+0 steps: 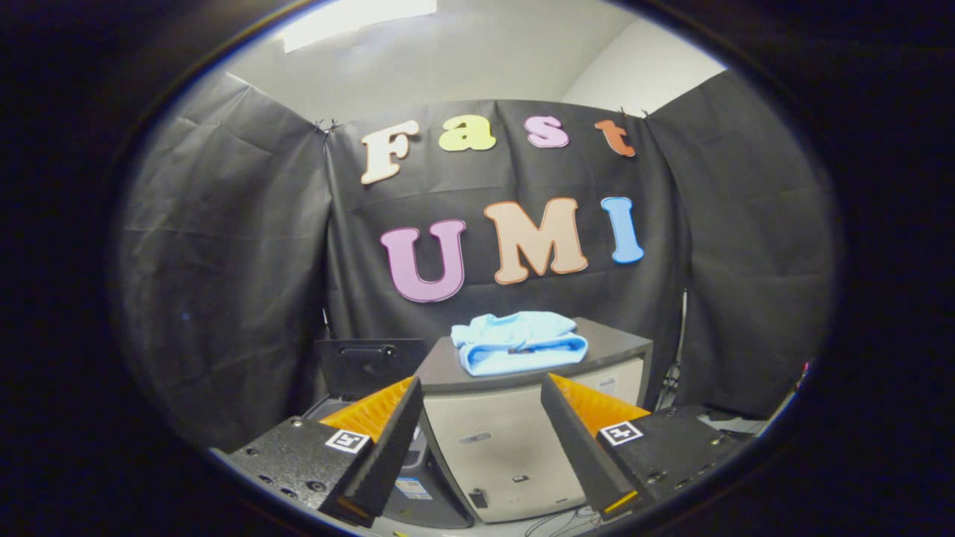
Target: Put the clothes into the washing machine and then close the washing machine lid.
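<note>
A folded light-blue garment (520, 341) lies on the dark top of a pale cabinet-like unit (500, 447), beyond my fingers and slightly above them. My gripper (481, 391) is open, its two fingers spread wide with nothing between them, well short of the garment. To the left of the unit, behind my left finger, a dark raised lid (371, 365) with a handle stands upright over what looks like the washing machine's top (418, 485); my left finger hides most of it.
Black cloth walls enclose the booth on the left, back and right. Cables (559, 522) trail on the floor below the pale unit. A dark low surface (701, 414) shows to the right of my right finger.
</note>
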Demonstrator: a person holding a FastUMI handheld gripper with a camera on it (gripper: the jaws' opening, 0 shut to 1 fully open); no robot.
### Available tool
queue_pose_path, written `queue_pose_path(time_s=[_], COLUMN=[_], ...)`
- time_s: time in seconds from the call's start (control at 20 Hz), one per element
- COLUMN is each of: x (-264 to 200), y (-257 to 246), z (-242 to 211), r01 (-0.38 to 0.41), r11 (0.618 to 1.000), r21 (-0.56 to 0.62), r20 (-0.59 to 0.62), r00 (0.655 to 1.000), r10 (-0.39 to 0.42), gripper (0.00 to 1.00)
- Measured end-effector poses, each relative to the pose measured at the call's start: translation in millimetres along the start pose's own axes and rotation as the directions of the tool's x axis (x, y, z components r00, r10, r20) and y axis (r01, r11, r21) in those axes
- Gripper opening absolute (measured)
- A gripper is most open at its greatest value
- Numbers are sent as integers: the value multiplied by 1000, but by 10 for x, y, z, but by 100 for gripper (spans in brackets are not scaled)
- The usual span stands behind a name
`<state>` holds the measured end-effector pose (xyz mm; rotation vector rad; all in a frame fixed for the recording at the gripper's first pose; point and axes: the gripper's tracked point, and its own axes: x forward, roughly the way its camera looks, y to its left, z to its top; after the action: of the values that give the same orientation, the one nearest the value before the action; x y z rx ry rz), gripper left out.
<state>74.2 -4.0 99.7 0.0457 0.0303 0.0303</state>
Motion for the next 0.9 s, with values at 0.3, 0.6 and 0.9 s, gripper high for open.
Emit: queue_pose_path(time_s=[0.3, 0.6, 0.9], x=[596, 1328, 2186], y=[-56, -374, -844], z=[357, 270, 114], r01=[20, 122, 206], r11=[999, 992, 970], r21=[26, -22, -132], r20=[-44, -129, -228], r00=[999, 984, 946], r10=[-18, -123, -232], gripper=[96, 96, 97])
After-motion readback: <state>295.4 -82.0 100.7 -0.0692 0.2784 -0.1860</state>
